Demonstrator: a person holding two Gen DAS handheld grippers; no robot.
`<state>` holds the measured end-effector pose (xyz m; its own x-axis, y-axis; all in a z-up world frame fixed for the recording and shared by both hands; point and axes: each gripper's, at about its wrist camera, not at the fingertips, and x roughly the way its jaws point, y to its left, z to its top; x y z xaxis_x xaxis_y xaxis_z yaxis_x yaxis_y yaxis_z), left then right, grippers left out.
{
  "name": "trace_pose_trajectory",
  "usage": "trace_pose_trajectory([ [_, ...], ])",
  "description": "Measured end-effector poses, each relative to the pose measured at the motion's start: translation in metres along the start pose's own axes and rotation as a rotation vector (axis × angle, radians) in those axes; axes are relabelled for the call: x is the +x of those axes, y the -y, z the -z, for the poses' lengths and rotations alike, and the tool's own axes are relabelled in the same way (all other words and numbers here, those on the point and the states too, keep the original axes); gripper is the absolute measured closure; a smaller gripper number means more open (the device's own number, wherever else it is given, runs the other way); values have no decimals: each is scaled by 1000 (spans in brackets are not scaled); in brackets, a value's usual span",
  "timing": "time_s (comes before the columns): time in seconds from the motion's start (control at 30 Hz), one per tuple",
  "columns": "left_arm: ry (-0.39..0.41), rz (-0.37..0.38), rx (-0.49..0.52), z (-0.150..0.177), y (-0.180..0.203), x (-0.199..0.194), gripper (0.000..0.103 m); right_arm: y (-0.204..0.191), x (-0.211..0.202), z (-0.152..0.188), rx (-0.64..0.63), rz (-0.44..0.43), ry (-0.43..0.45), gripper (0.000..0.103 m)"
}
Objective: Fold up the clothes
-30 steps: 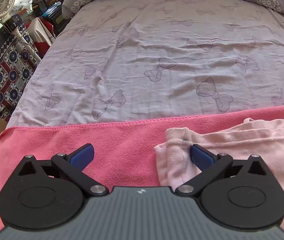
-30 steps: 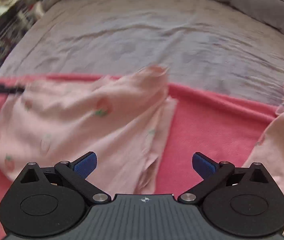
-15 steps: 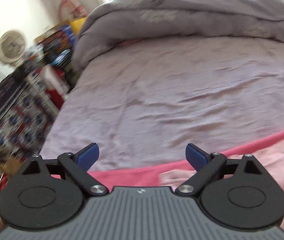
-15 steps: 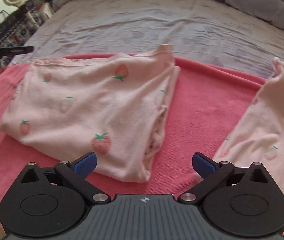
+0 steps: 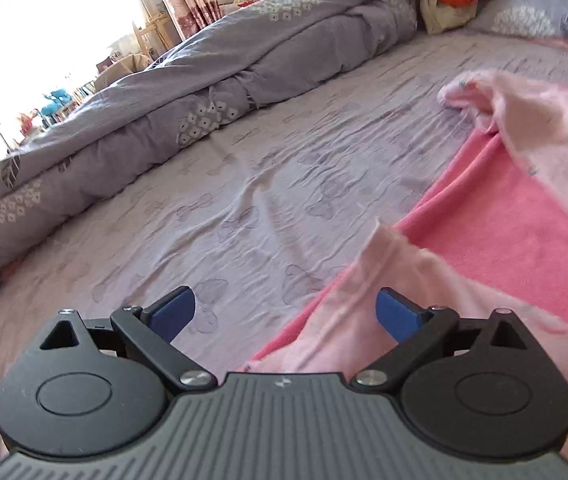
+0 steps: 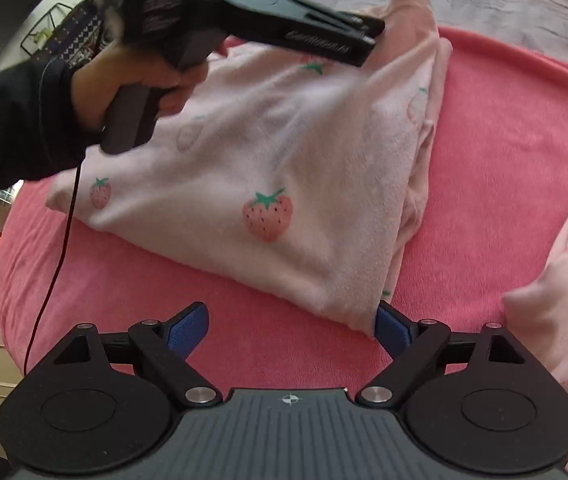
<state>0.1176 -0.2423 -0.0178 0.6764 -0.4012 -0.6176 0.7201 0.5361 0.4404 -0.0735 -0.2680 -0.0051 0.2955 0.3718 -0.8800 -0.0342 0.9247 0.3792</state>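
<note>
the folded pink strawberry-print garment [image 6: 284, 168] lies on the pink towel [image 6: 504, 168], and its near corner reaches down right next to the right-hand blue pad of the right gripper [image 6: 288, 330], whose jaws are wide but closing in, with only that corner at the edge of the gap and mostly bare towel between them. can't tell if the pad actually touches the cloth. the left gripper [image 5: 286, 314] is spread wide, holding nothing, hanging over the edge where the towel meets the lilac bow-print sheet [image 5: 243, 184], garment cloth under its right pad. in the right wrist view the left hand [image 6: 131, 80] grips its handle above the garment's far left part. a second pale pink piece [image 6: 564, 300] sits off to the right on the towel. compared with half a second ago, the left gripper has swung over the garment, and the right one has come closer to the corner.
</note>
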Motion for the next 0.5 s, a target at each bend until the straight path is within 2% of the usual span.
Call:
trace_pose_trajectory([
  [0.03,-31,-64,14,-3,-1,13,5,-1,-1,5,-15,5,10,12],
  [0.07,-63,-106,-13,-6,-10,23,5,-2,-1,8,-22,10,3,9],
  [0.17,-145,-162,-160,-10,-47,41,7,-4,-7,19,-26,29,-12,12],
  [0.2,-147,-163,-200,-10,-60,39,7,-6,-15,22,-21,55,5,15],
  [0.27,-102,-138,-249,-4,-86,19,7,-13,-33,25,-48,119,82,19],
  [0.33,-70,-131,-268,7,-104,-12,6,-31,-52,22,-151,183,207,18],
  [0.43,-67,-106,-354,34,-123,-63,5,-62,-51,3,-350,238,345,2],
  [0.5,-74,-96,-408,58,-123,-102,4,-76,-30,-20,-483,267,392,2],
])
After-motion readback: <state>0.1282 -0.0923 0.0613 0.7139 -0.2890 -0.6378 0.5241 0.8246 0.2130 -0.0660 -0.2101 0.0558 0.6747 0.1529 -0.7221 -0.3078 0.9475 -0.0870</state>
